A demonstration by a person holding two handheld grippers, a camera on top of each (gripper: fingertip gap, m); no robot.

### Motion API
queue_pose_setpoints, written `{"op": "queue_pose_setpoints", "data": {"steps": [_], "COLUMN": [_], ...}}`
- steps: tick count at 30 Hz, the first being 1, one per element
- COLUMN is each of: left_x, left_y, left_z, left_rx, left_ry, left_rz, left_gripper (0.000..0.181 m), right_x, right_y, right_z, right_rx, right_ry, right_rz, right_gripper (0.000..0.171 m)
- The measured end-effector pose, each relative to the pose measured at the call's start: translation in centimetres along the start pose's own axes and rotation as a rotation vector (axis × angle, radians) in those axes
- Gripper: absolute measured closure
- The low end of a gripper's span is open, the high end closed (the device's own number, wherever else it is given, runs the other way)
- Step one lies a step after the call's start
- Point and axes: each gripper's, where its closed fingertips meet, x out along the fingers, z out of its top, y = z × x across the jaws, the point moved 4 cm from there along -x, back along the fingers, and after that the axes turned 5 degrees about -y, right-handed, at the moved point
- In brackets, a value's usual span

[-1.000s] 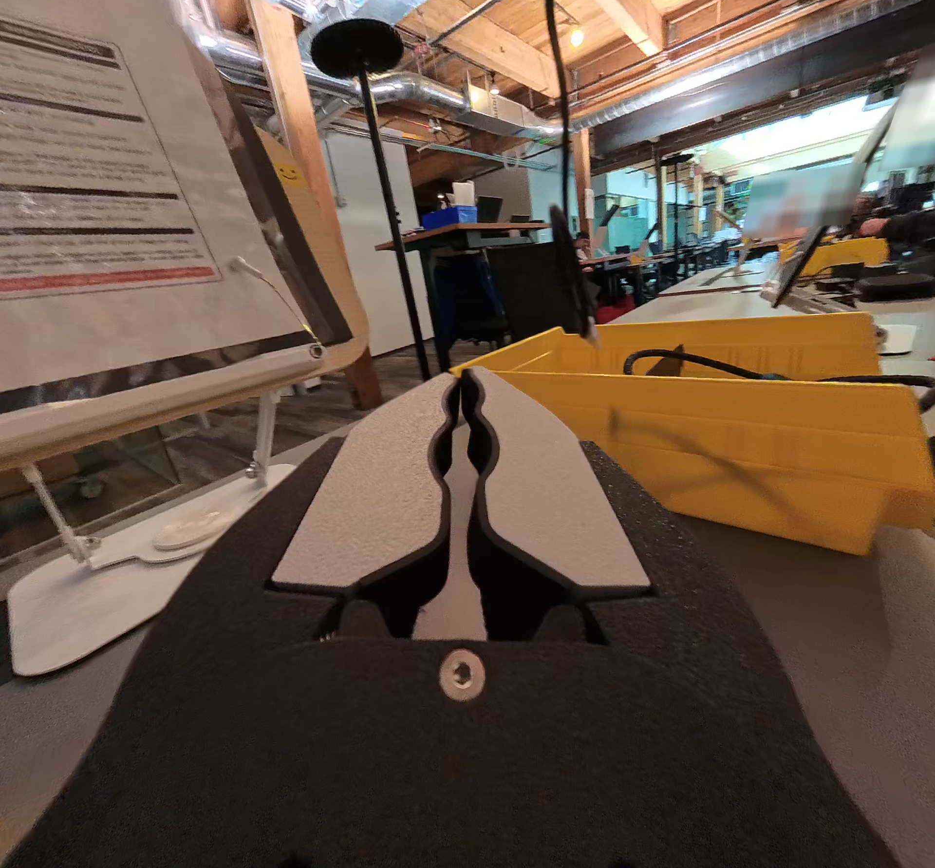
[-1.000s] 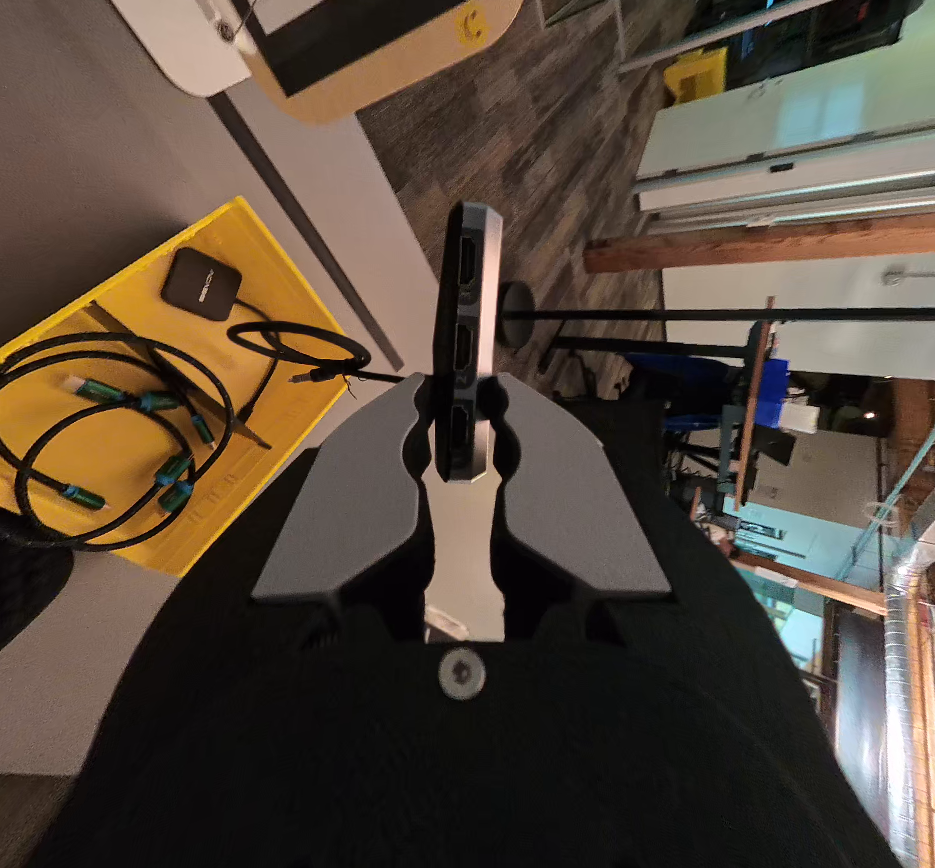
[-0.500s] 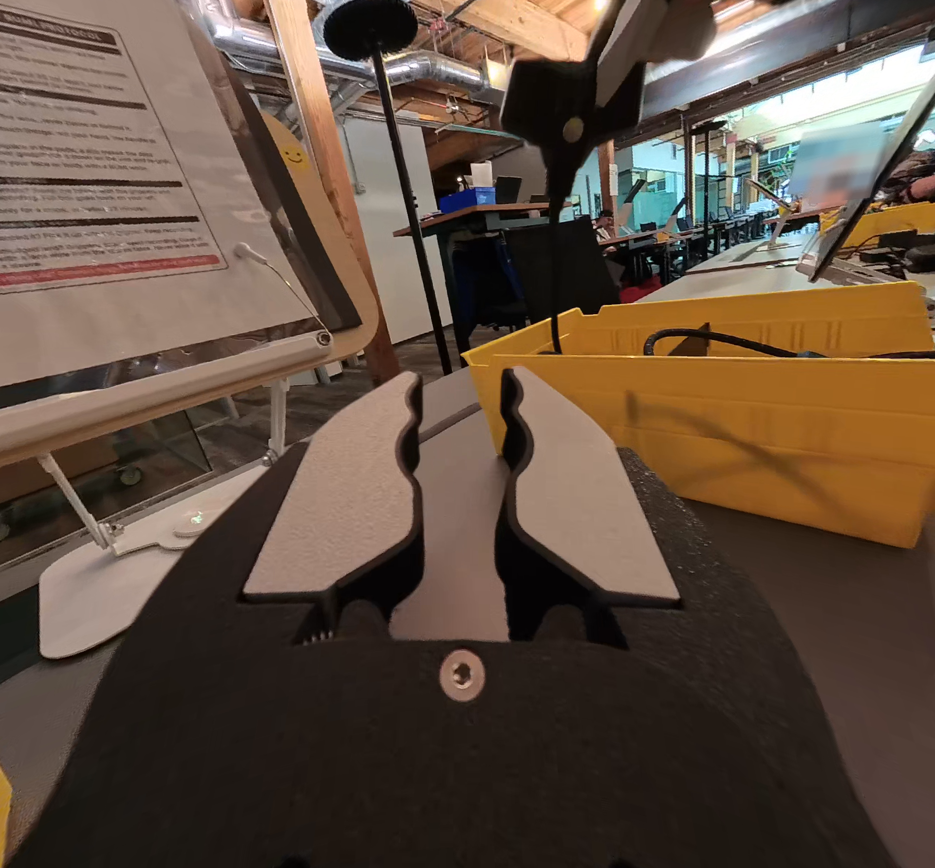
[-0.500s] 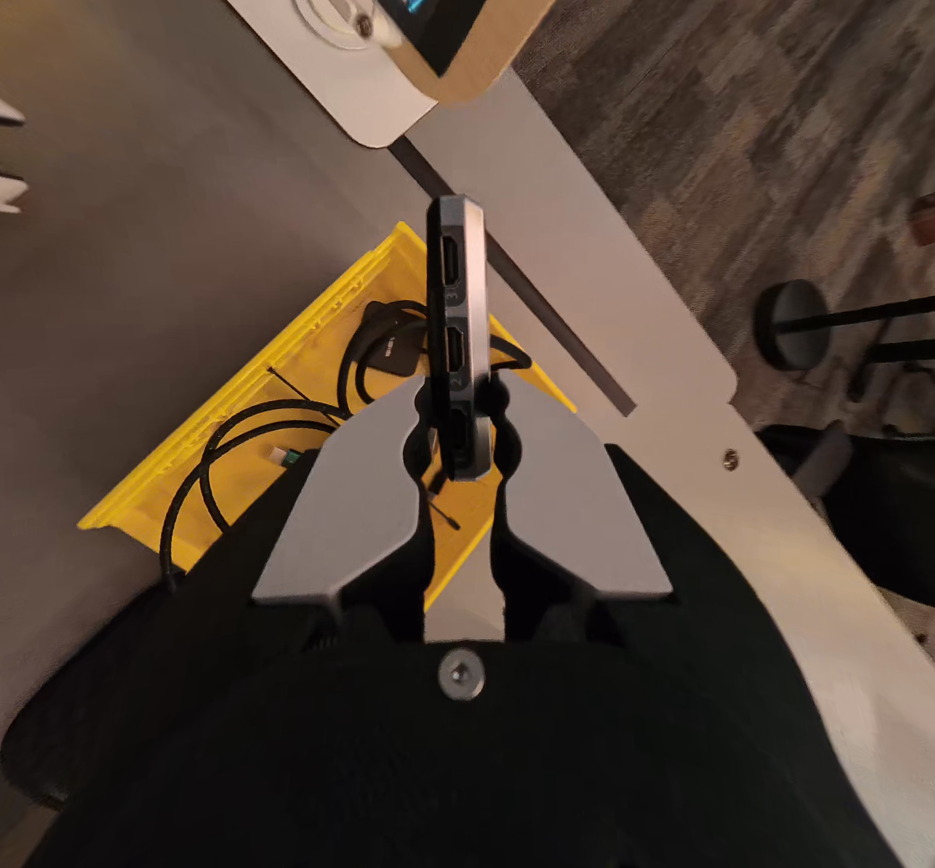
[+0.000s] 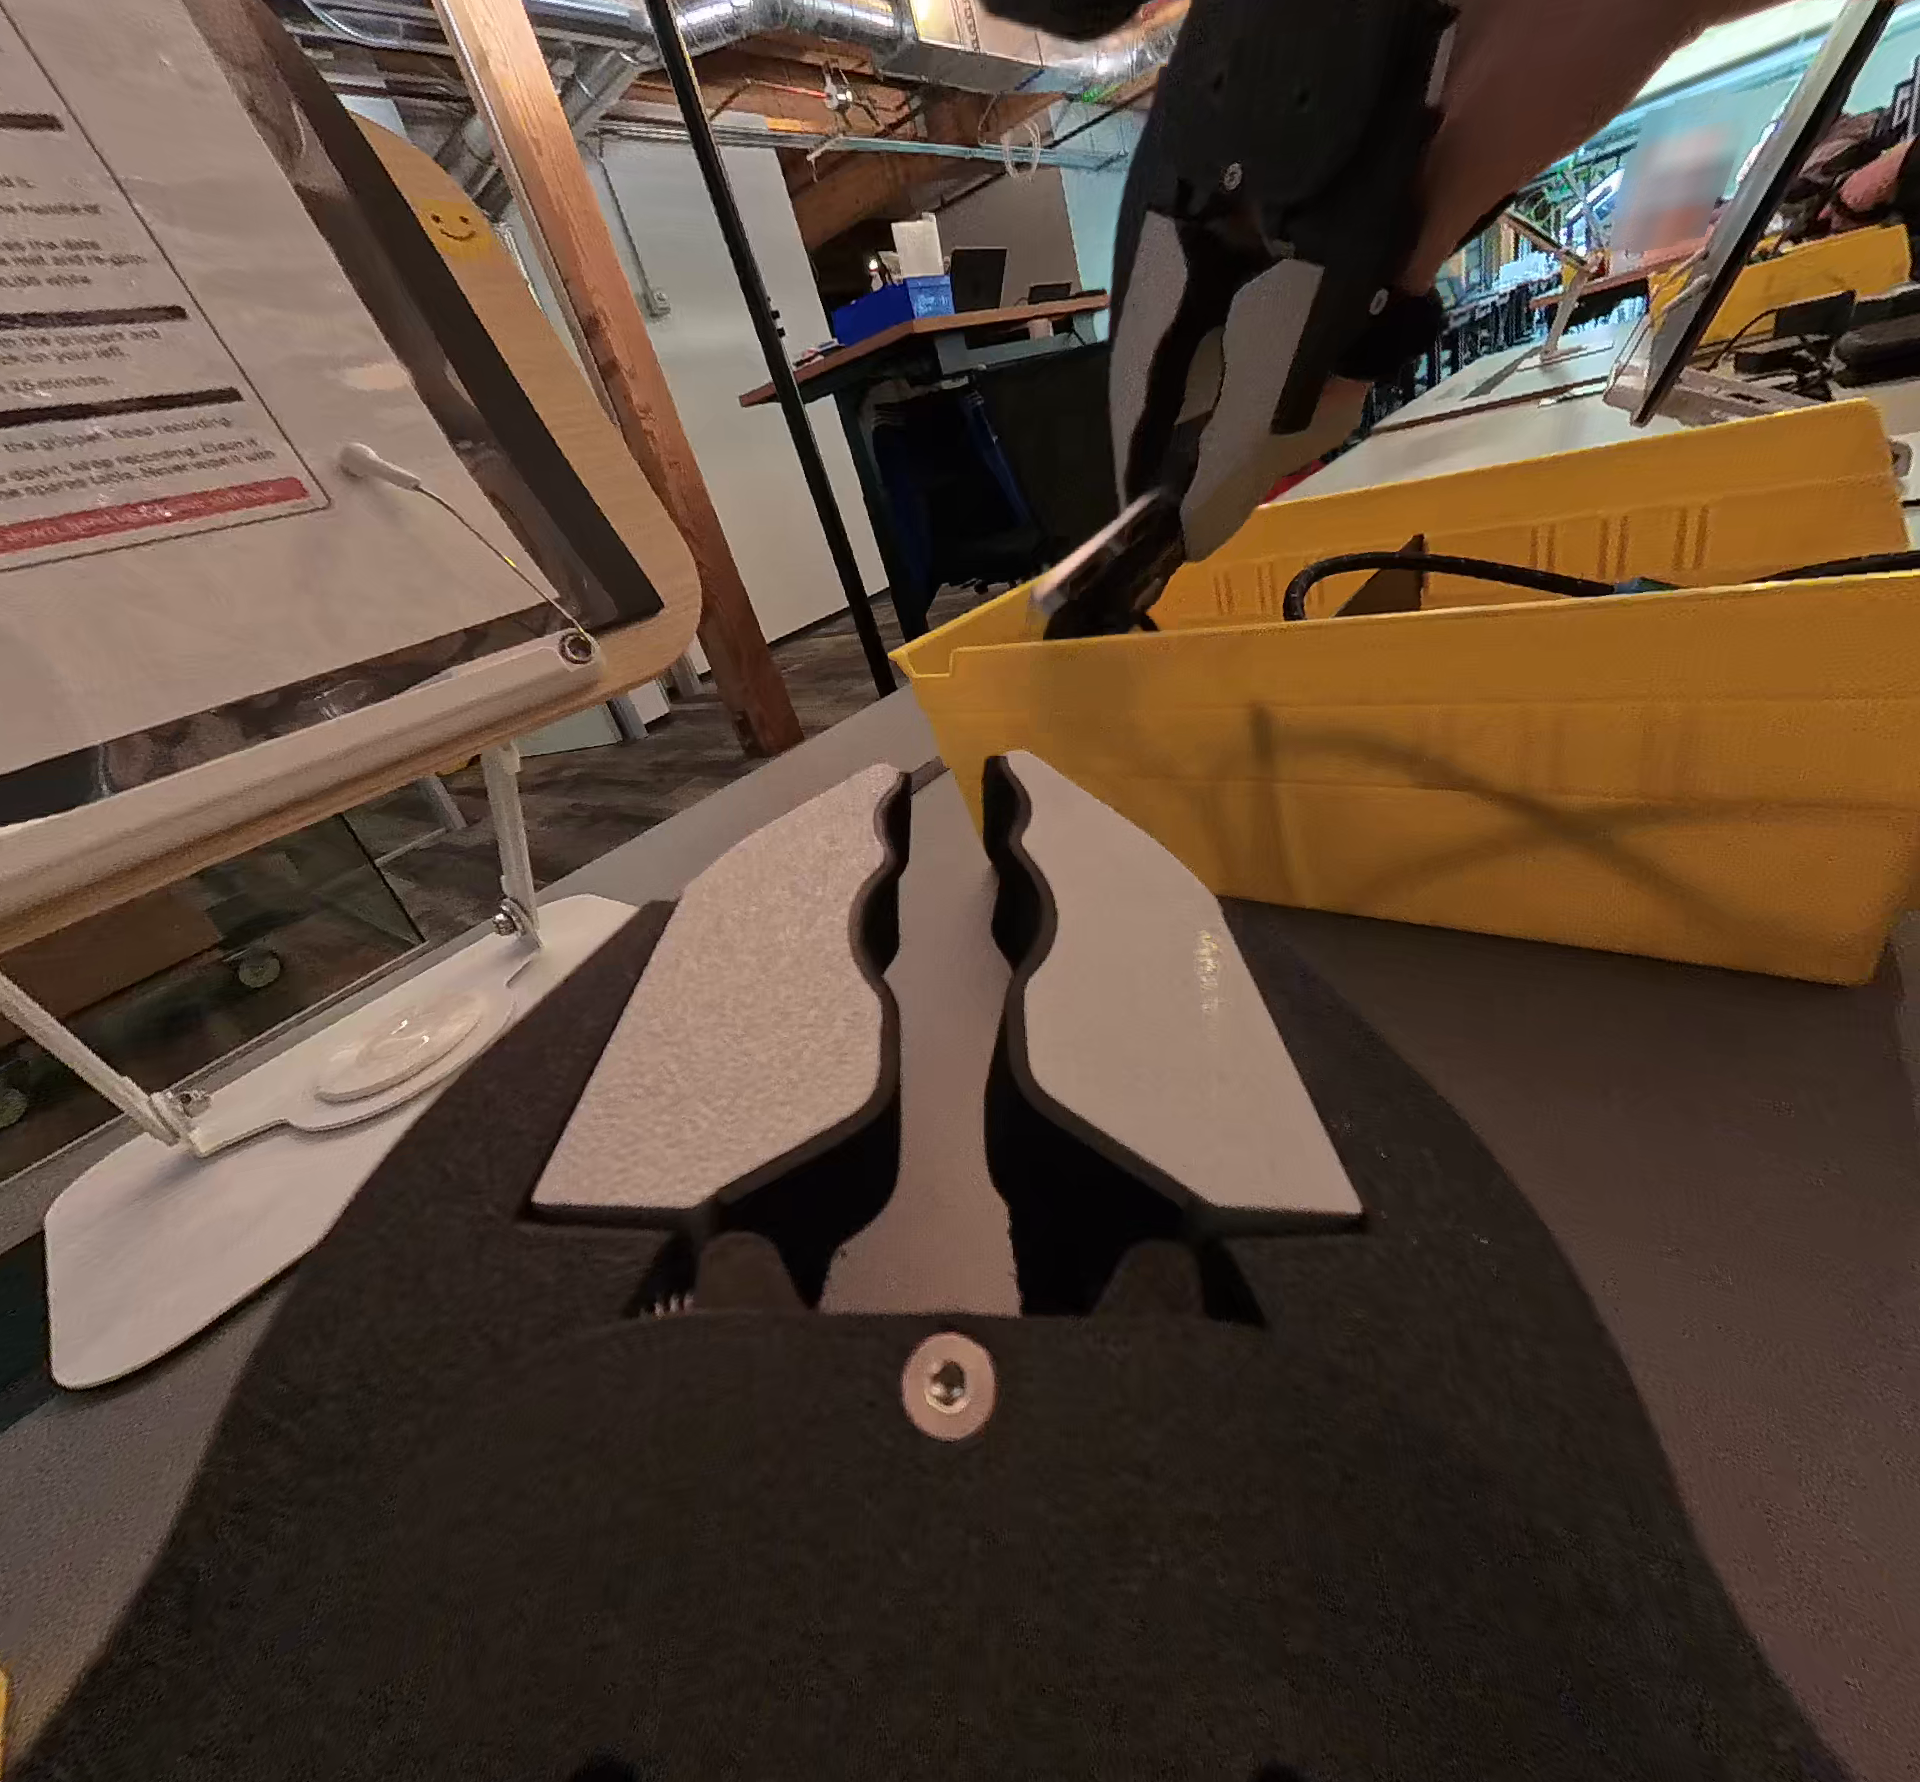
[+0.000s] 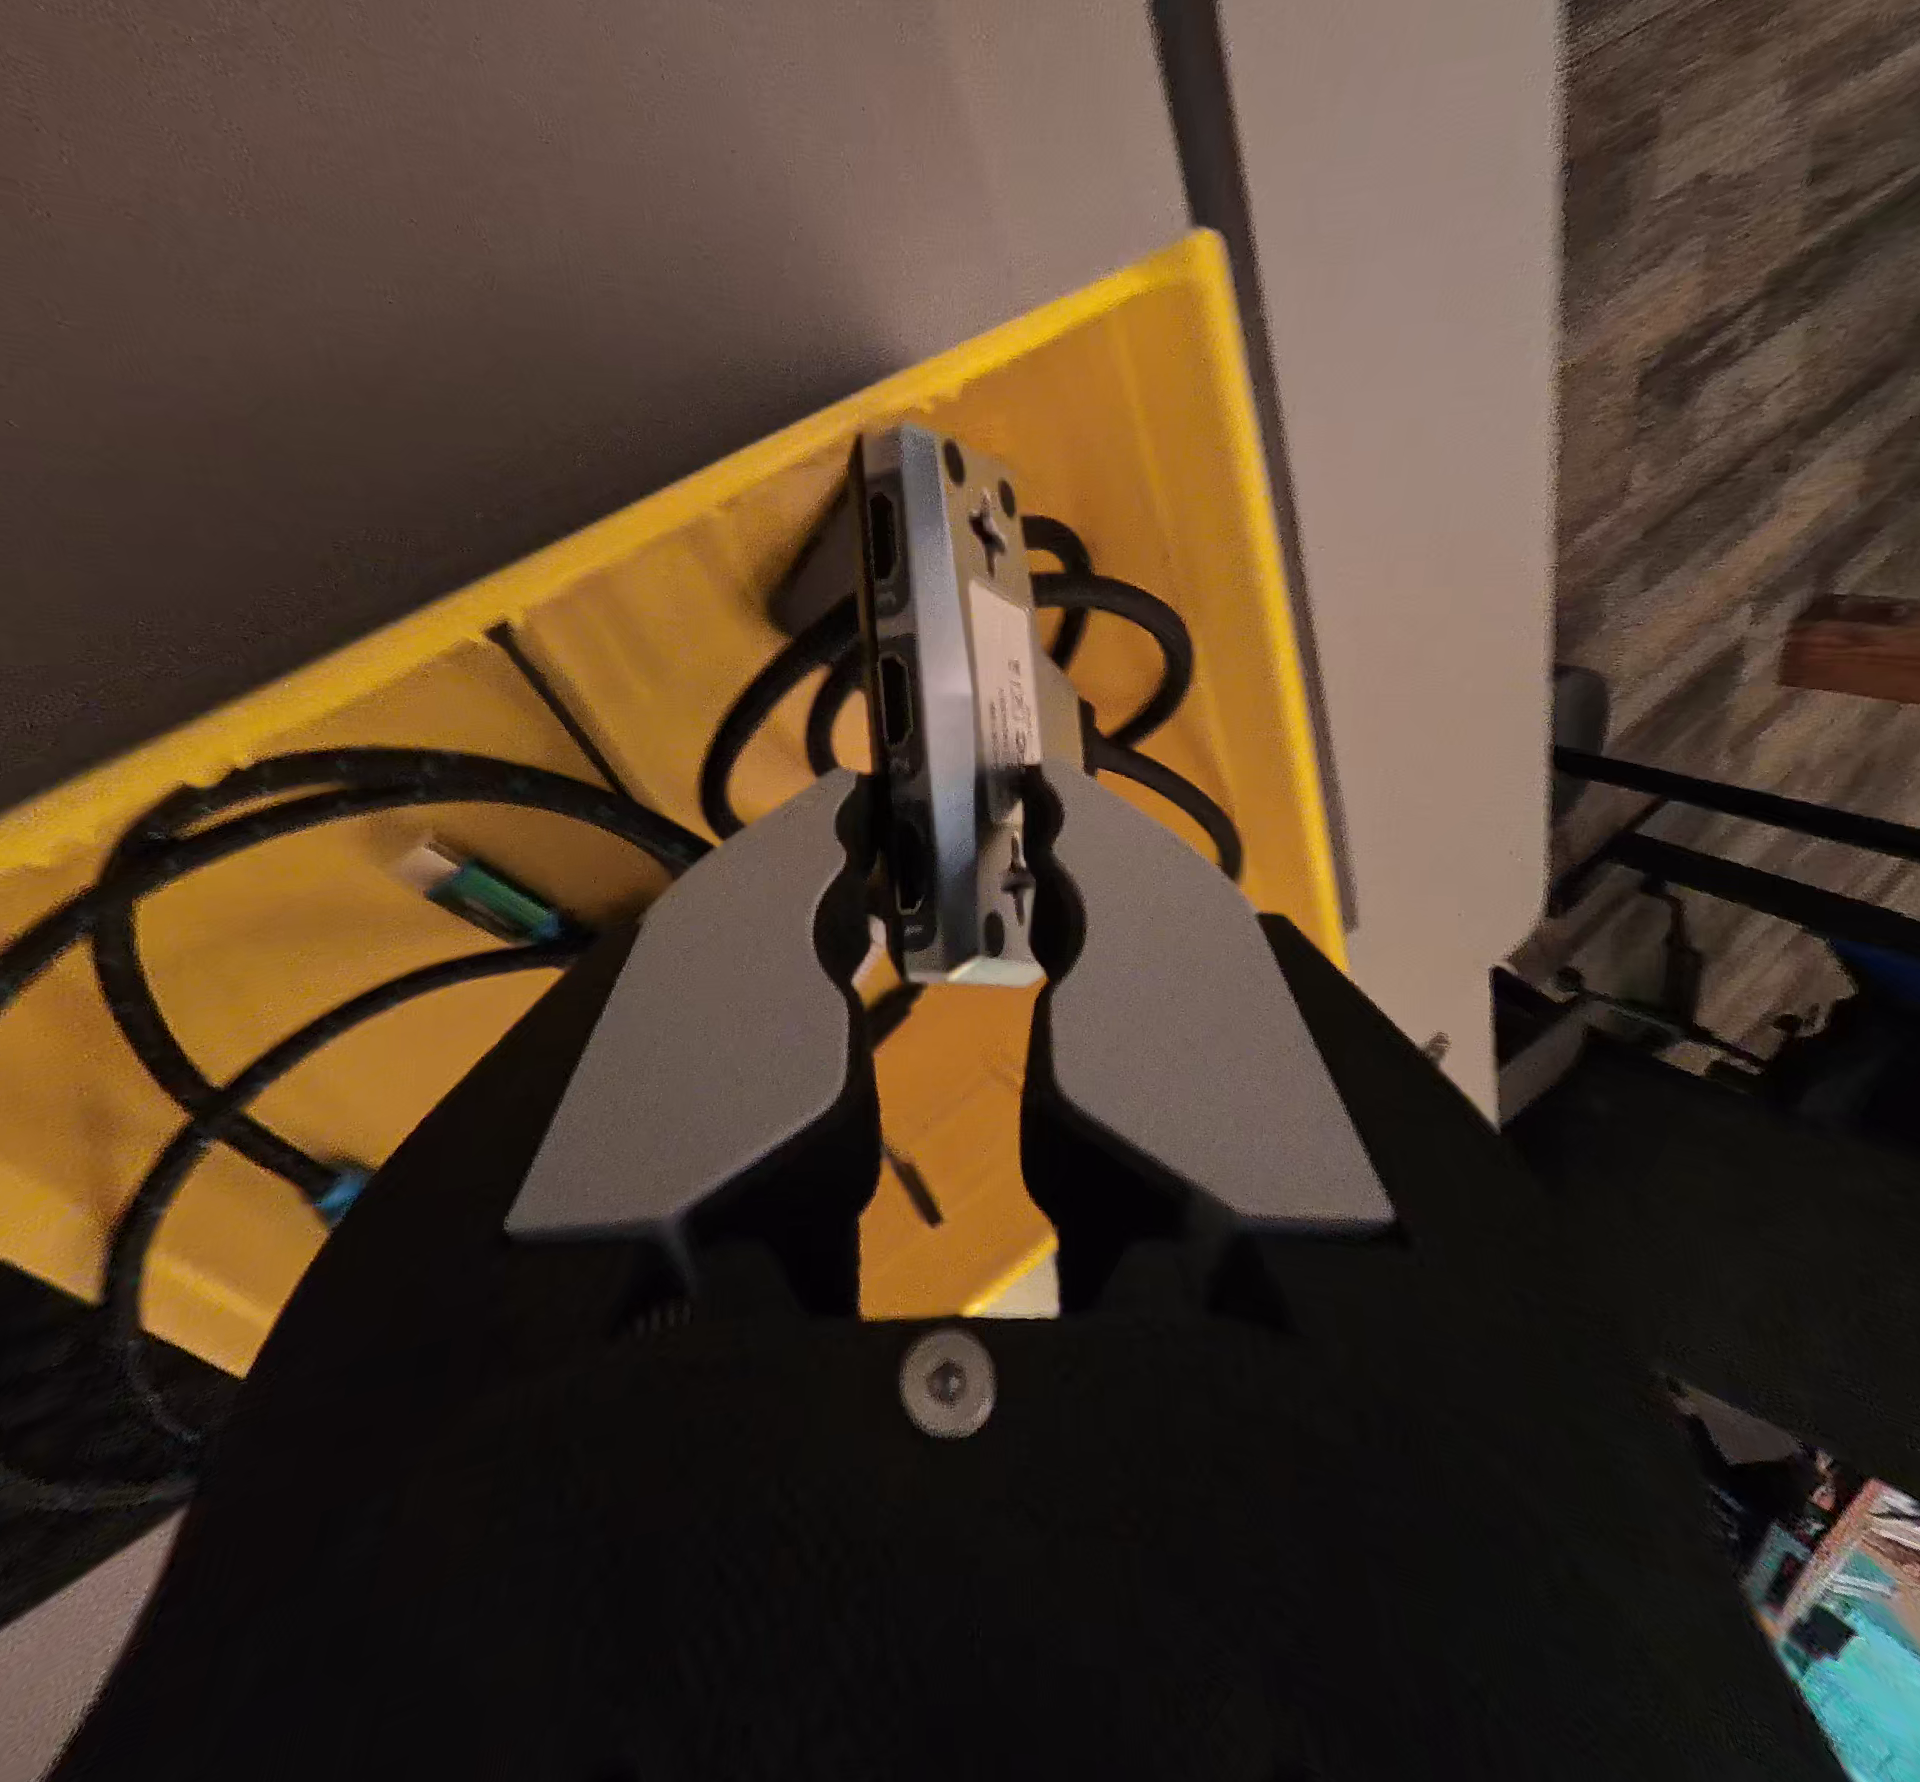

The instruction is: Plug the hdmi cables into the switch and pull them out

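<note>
our right gripper [image 6: 951, 859] is clamped on the near end of the grey hdmi switch [image 6: 940, 693], whose long axis runs straight out from the fingers, with its row of ports turned to the left of that view and all of them empty. the switch hangs over the far corner of the yellow bin [image 6: 1164, 444] – directly above the coiled black hdmi cables [image 6: 312, 797], whose green-collared plugs lie on the bin floor. in the left wrist view the same pair appears high and to the right, the switch [image 5: 1107, 558] tilted down toward the bin [image 5: 1455, 797]. our left gripper [image 5: 945, 776] holds nothing, its jaws a narrow slot apart, low over the grey table [image 5: 1662, 1109] just short of the bin's near wall. we judge the coming move to turn on this – the cables lie ahead and to the right of the empty gripper, so it is the left that must reach in for a plug, while the ports wait above
</note>
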Motion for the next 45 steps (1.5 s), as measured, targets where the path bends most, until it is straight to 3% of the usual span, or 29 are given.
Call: {"op": "queue_pose_setpoints", "data": {"steps": [5, 8, 13, 16, 18, 21, 25, 28, 30, 33, 36, 38, 40, 43, 45], "left_x": [-0.2, -0.4, -0.2, 0.1, 0.3, 0.6, 1.1, 1.2, 1.2, 0.8, 0.6, 0.5, 0.6, 0.8, 0.9], "left_y": [0.2, 0.6, 0.6, 0.6, 0.7, 1.0, 1.1, 1.2, 1.3, 1.8, 2.0, 1.1, 0.9, 0.3, 0.1], "left_z": [0.1, 0.1, 0.0, -0.2, -0.4, -0.8, -1.2, -1.4, -1.4, -1.2, -1.3, -1.4, -1.5, -1.8, -1.4], "left_rx": [-0.039, -0.066, -0.073, -0.059, -0.037, -0.012, 0.040, 0.077, 0.070, 0.086, 0.089, 0.116, 0.135, 0.148, 0.165], "left_ry": [-0.005, -0.016, -0.006, 0.012, 0.027, 0.070, 0.111, 0.126, 0.126, 0.100, 0.112, 0.126, 0.147, 0.191, 0.210], "left_rz": [0.005, 0.021, 0.023, 0.033, 0.051, 0.106, 0.173, 0.209, 0.210, 0.243, 0.247, 0.182, 0.183, 0.155, 0.155], "left_gripper": [0.168, 0.166, 0.159, 0.153, 0.147, 0.127, 0.099, 0.088, 0.091, 0.110, 0.124, 0.181, 0.181, 0.181, 0.181], "right_x": [3.6, 4.4, 2.9, -0.2, -3.5, -9.1, -16.8, -18.9, -16.0, -11.9, -10.7, -9.9, -8.2, -6.6, -6.8], "right_y": [2.4, 2.4, 1.7, 0.1, -1.4, -4.3, -8.7, -8.1, -7.4, -8.2, -8.2, -7.4, -5.3, -1.9, -0.4], "right_z": [-1.0, -0.2, -0.3, 0.0, 0.5, 0.1, -7.3, -12.0, -14.8, -18.9, -19.7, -19.0, -18.6, -19.5, -19.1], "right_rx": [-0.073, -0.092, 0.074, 0.151, 0.210, 0.371, 0.751, 0.875, 0.945, 0.985, 1.066, 1.064, 1.012, 0.895, 0.837], "right_ry": [0.229, 0.216, 0.116, -0.061, -0.231, -0.493, -0.749, -1.075, -1.009, -0.881, -0.947, -0.939, -0.749, -0.390, -0.331], "right_rz": [0.070, 0.019, 0.083, 0.040, -0.053, -0.248, -0.752, -0.786, -0.682, -0.715, -0.566, -0.391, -0.173, -0.067, -0.019], "right_gripper": [0.141, 0.140, 0.127, 0.124, 0.124, 0.110, 0.111, 0.109, 0.109, 0.118, 0.149, 0.159, 0.163, 0.167, 0.167]}}
